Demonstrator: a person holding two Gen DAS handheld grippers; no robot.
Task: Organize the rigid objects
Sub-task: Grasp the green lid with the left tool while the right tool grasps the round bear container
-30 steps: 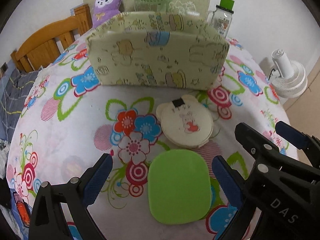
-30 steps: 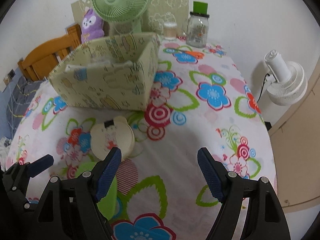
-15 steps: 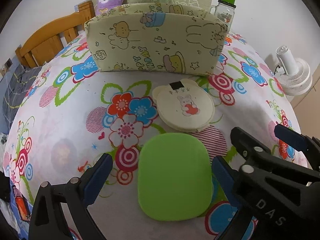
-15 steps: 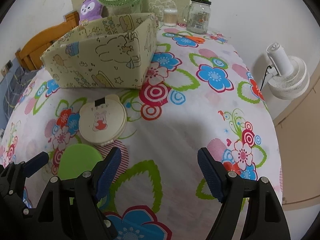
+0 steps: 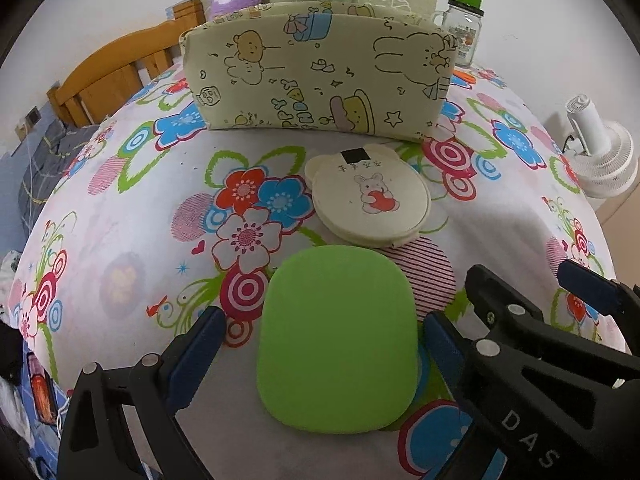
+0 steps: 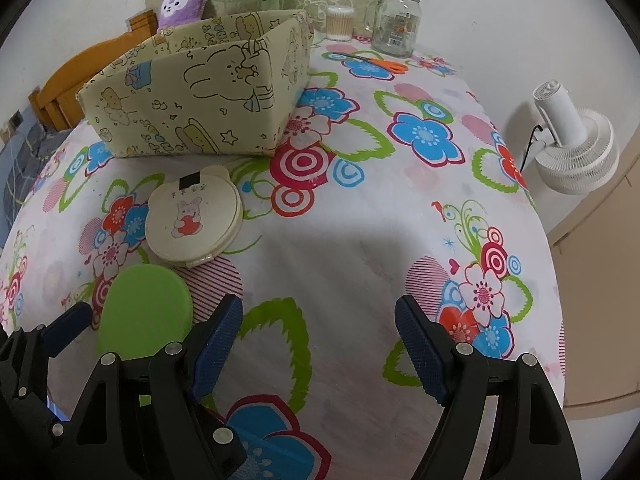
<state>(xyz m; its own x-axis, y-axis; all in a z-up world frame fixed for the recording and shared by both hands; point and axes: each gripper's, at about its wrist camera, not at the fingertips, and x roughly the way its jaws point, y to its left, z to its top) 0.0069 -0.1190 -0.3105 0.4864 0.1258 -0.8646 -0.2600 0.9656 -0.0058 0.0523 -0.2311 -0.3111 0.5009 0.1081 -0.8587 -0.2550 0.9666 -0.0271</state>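
Spreading wide around the green pad [image 5: 338, 338], your left gripper [image 5: 320, 348] has its jaws apart, one on each side of it and neither touching. A second ago the pad sat further ahead of the fingertips; you have moved in and it now fills the gap between them. Just beyond it lies the cream bear-eared case [image 5: 370, 196], and farther off the patterned storage box [image 5: 316, 76]. Your right gripper [image 6: 318, 346] hangs to the right over bare floral tablecloth [image 6: 360, 220], jaws apart, empty.
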